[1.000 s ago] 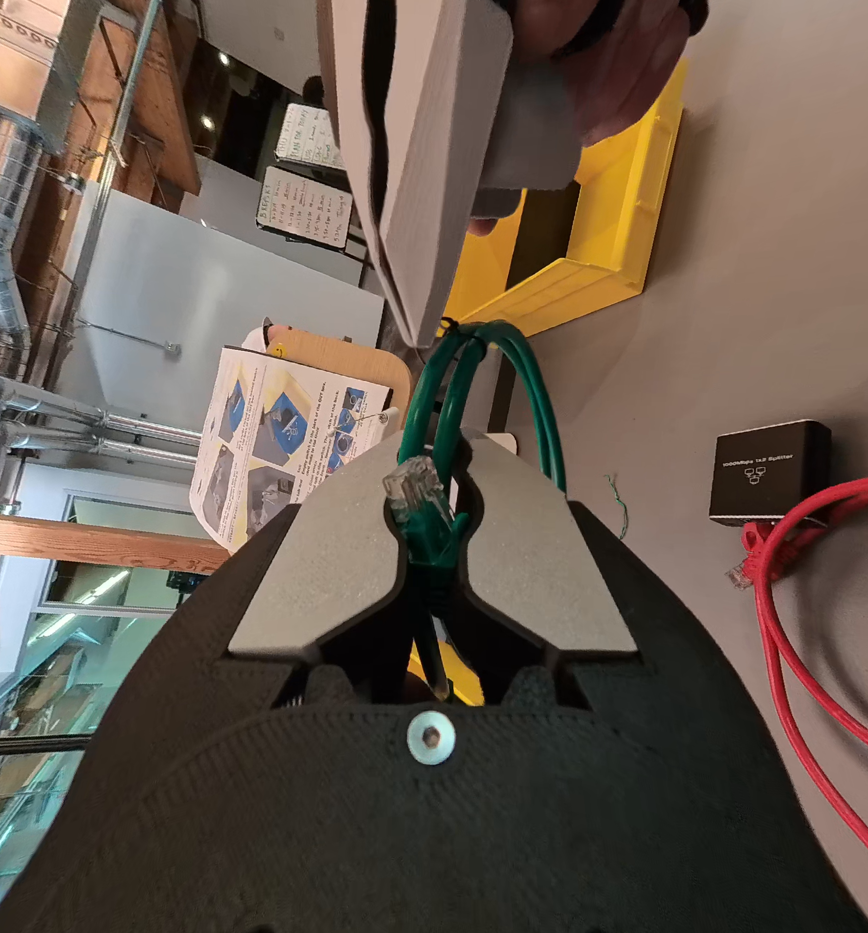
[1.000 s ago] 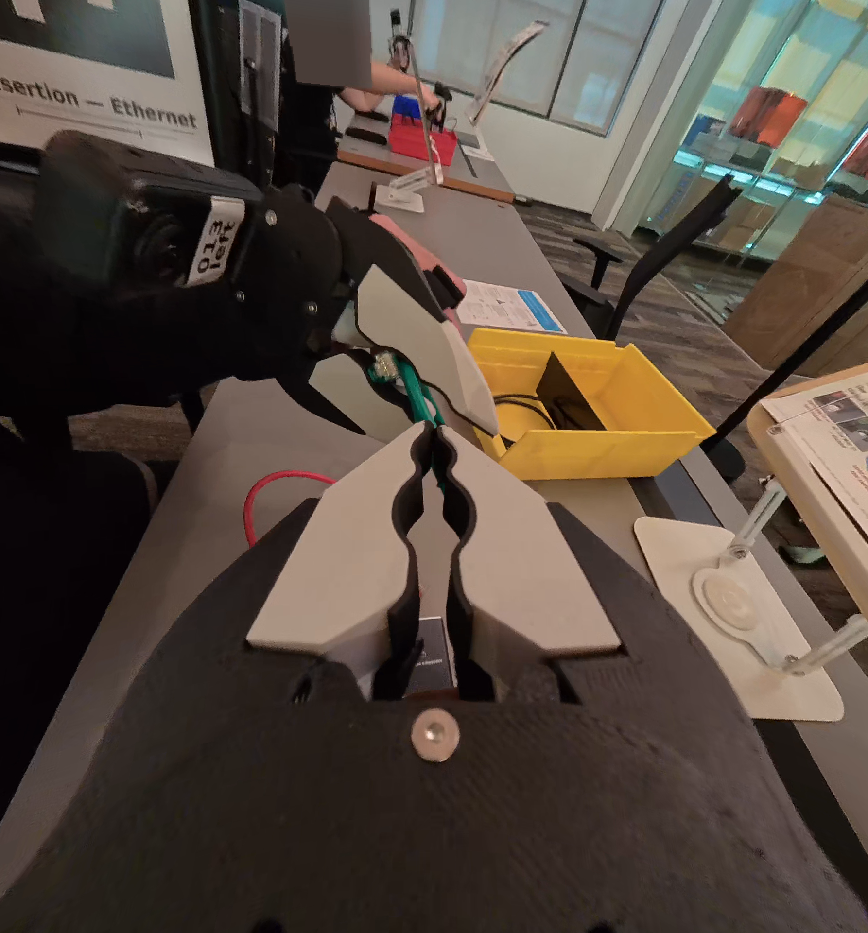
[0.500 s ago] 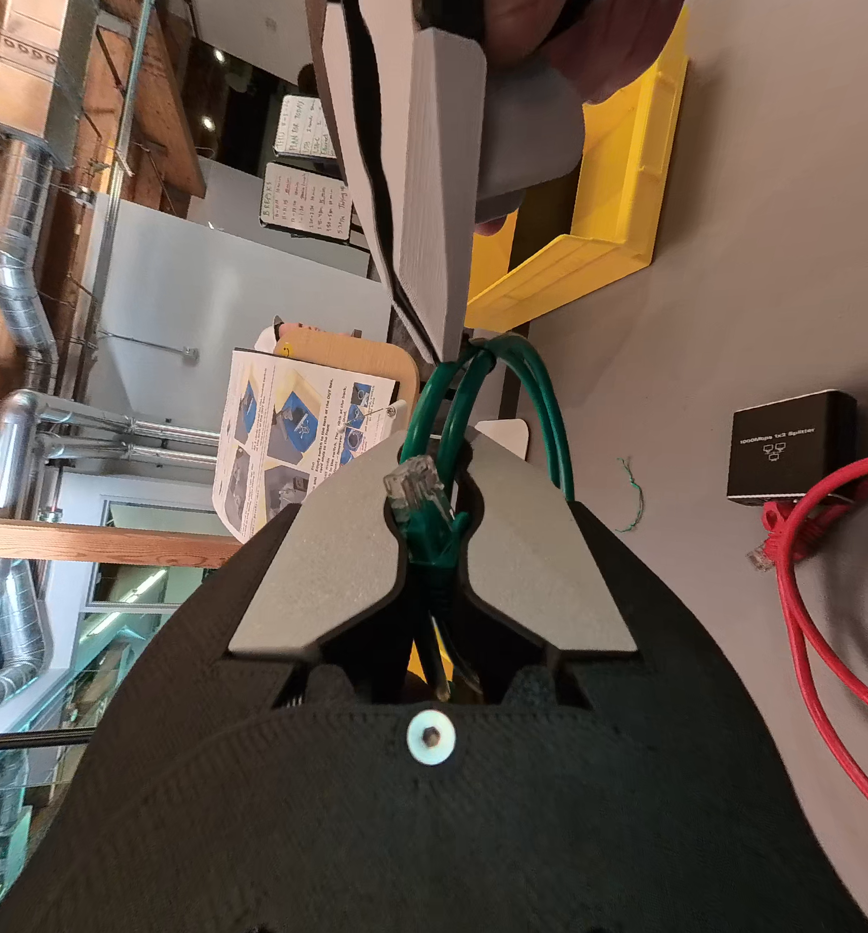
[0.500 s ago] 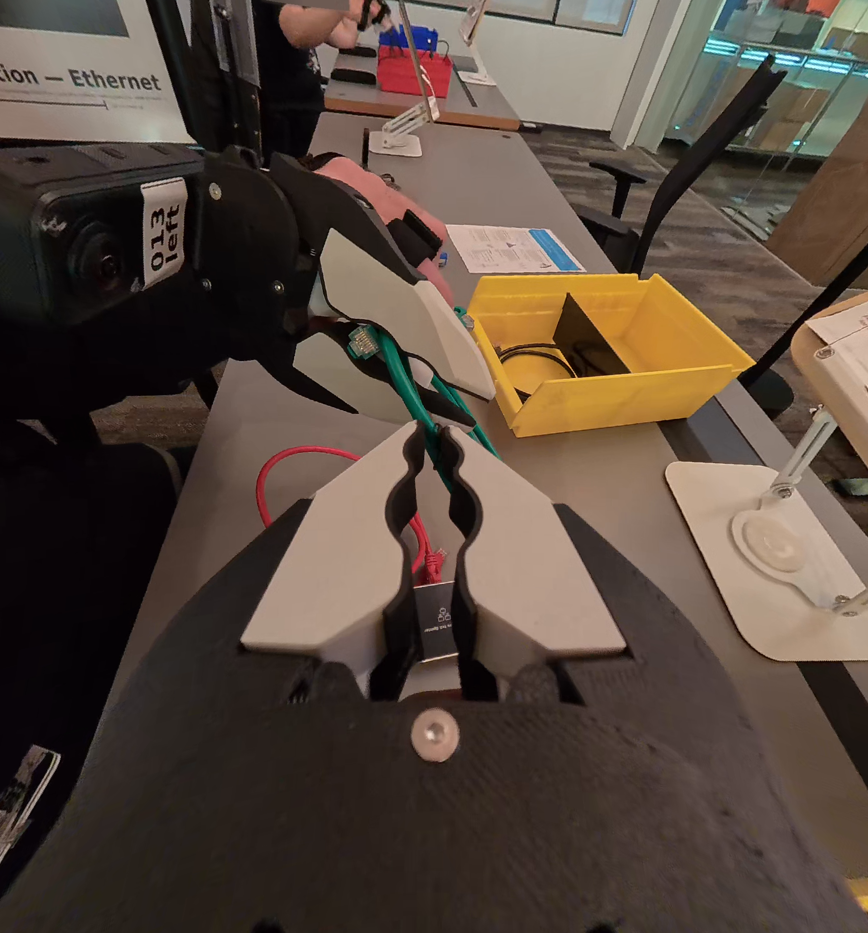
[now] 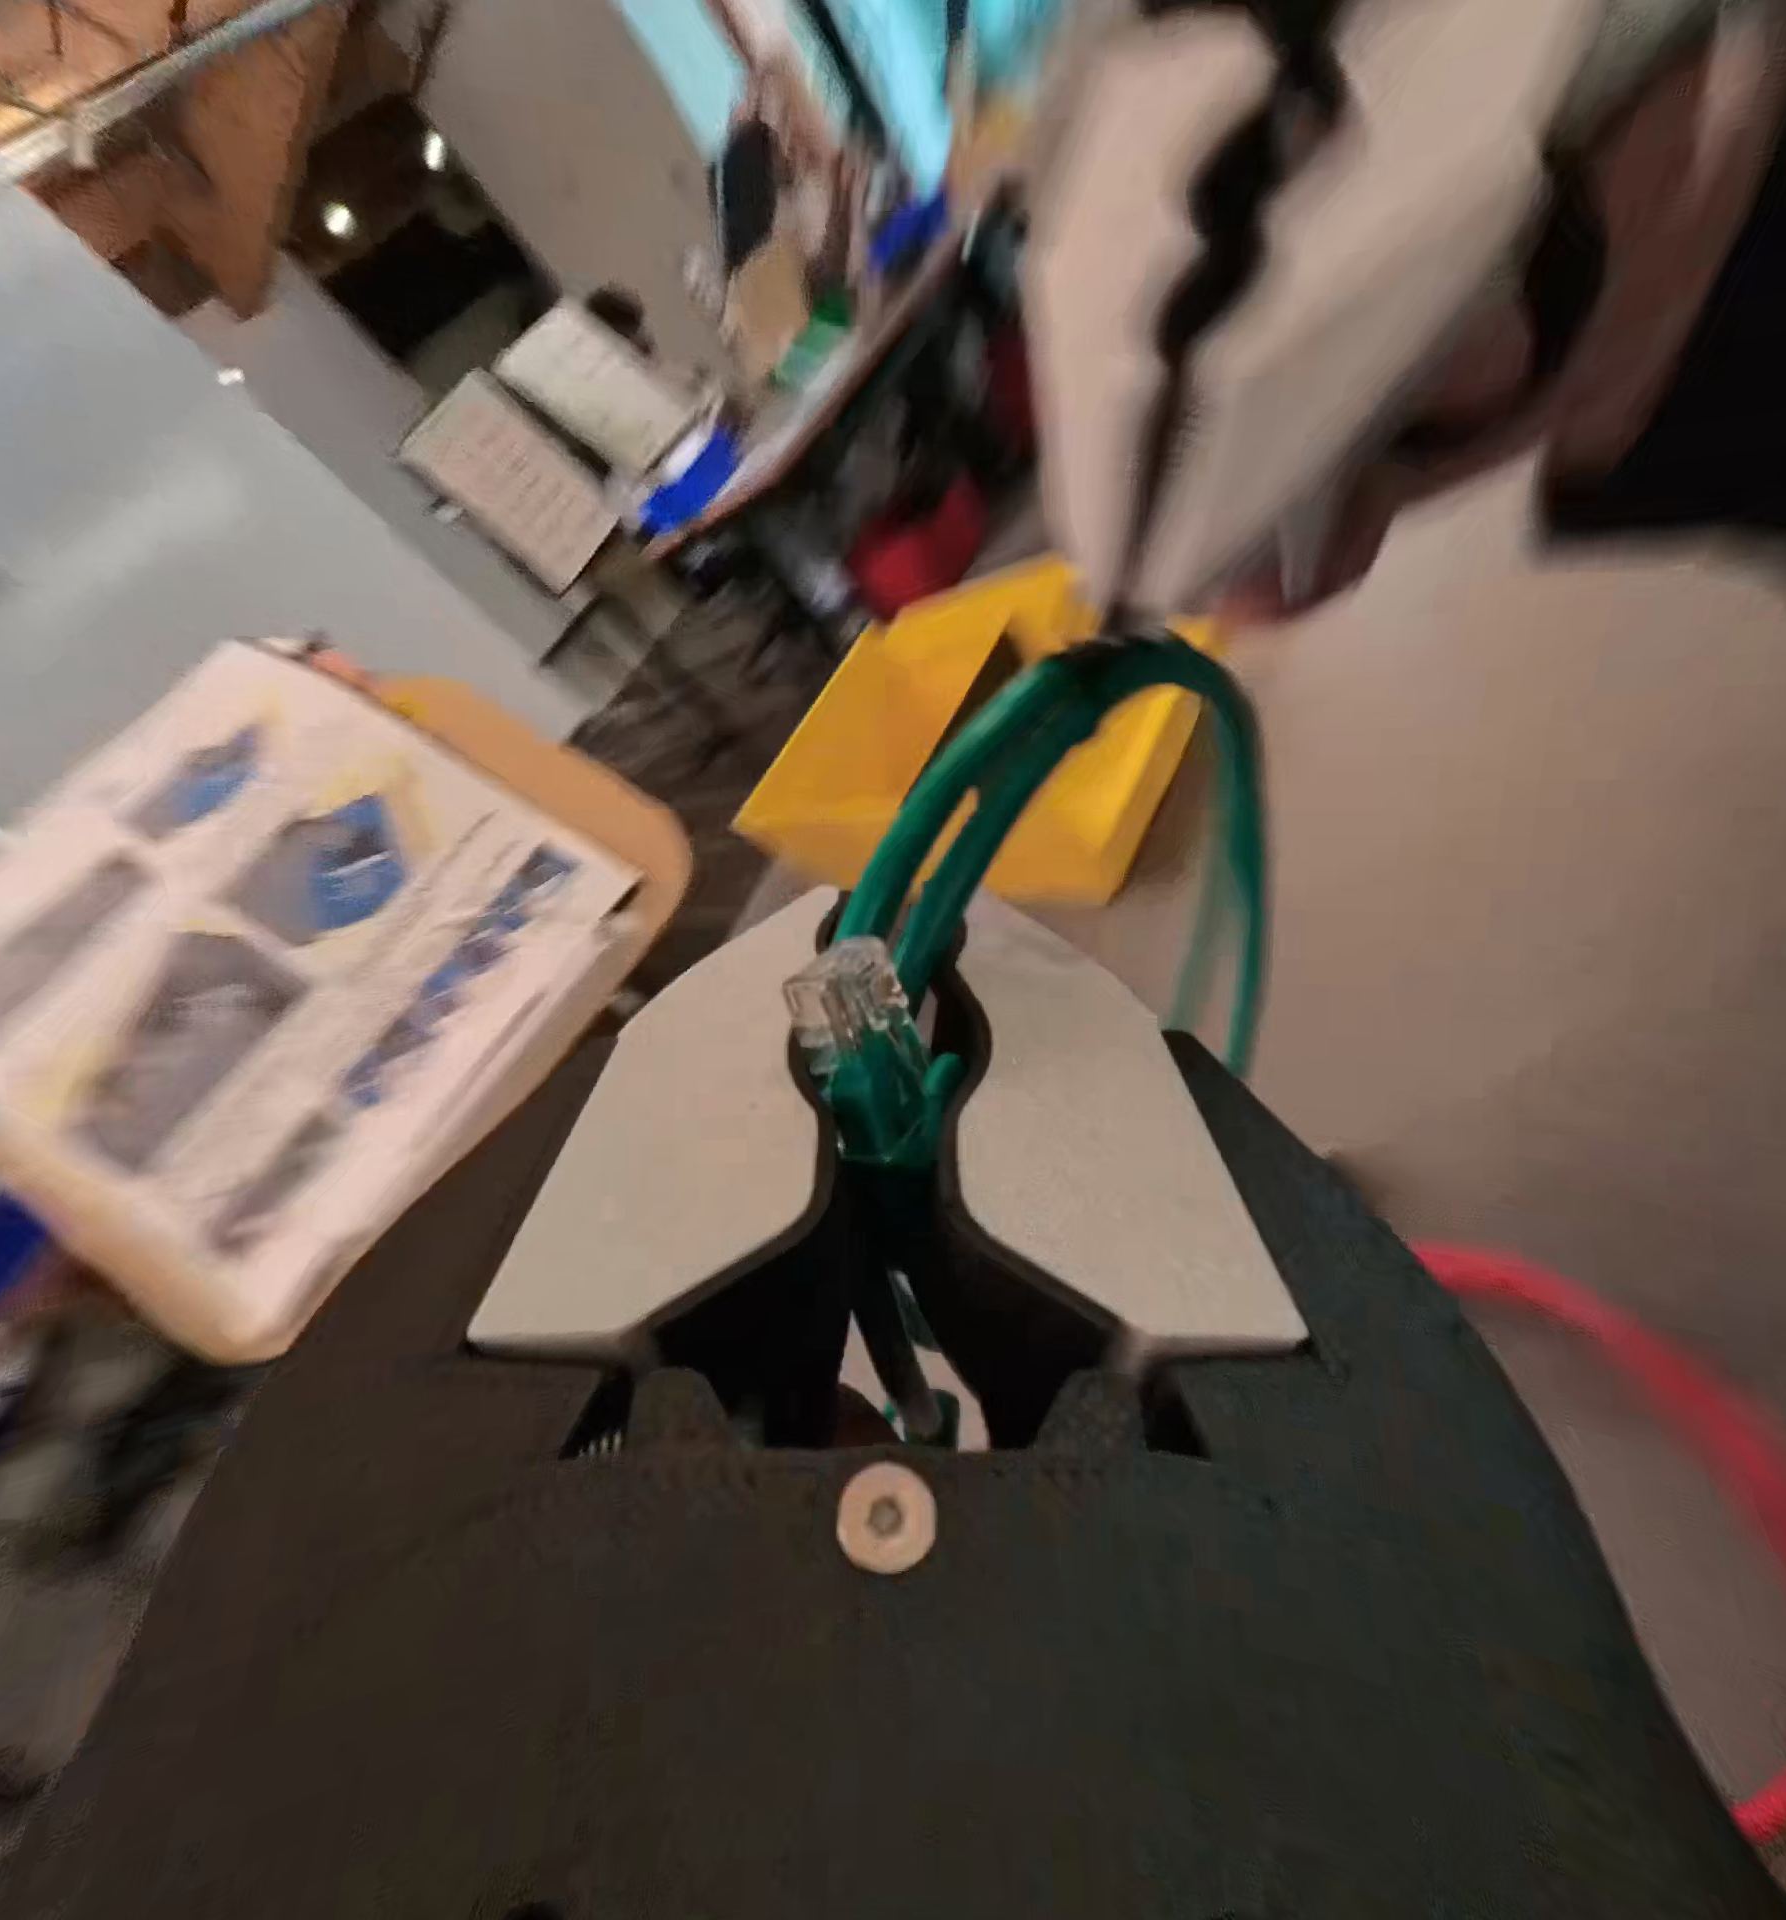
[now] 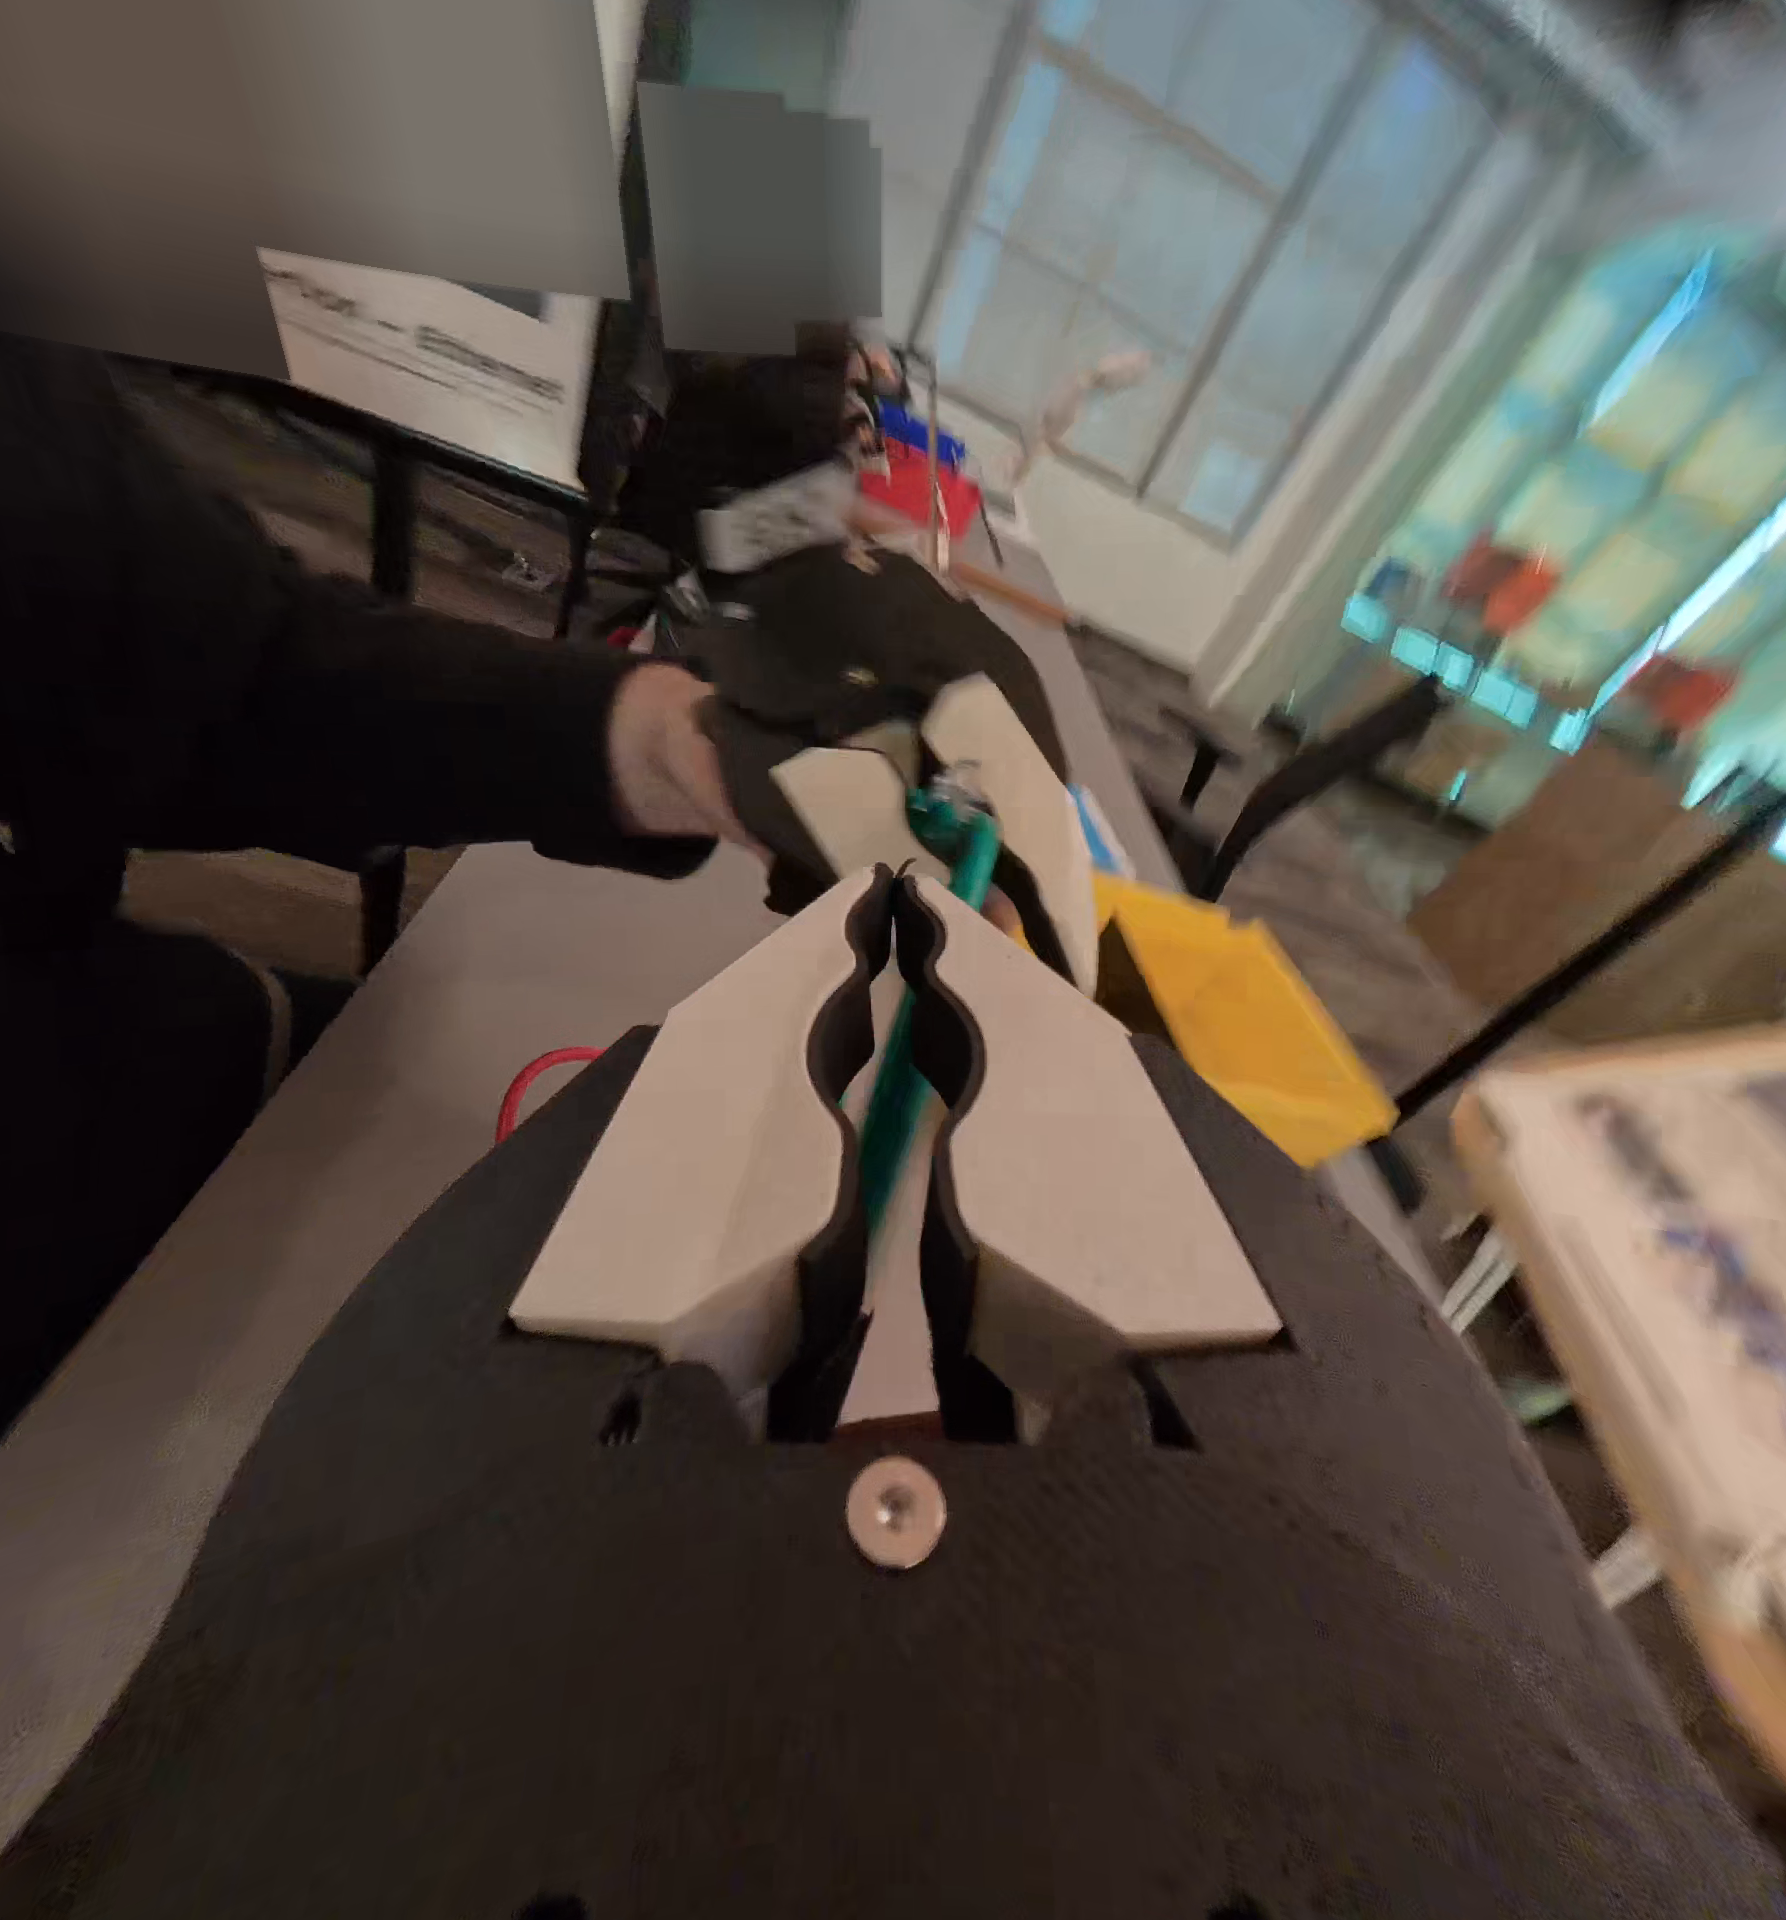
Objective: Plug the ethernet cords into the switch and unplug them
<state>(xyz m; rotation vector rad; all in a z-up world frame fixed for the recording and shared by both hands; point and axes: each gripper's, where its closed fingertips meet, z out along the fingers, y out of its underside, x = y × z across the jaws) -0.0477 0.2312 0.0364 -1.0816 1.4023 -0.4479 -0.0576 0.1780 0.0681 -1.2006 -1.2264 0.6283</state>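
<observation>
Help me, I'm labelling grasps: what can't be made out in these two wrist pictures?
- Switch: in neither view, out of frame or behind the black gripper bodies.
- Whether the shut right gripper pinches the thin green ethernet cord: motion blur, both views.
- Round red cord's ends: left wrist view, cut by the right edge and the left gripper's body.

Open-plan office used as a lab workspace.
Long grey table (image 6: 432, 997), yellow parts bin (image 6: 1242, 1029), propped instruction sheet (image 5: 245, 966), office chair (image 6: 1315, 769), large windows (image 6: 1232, 260), exposed brick.
</observation>
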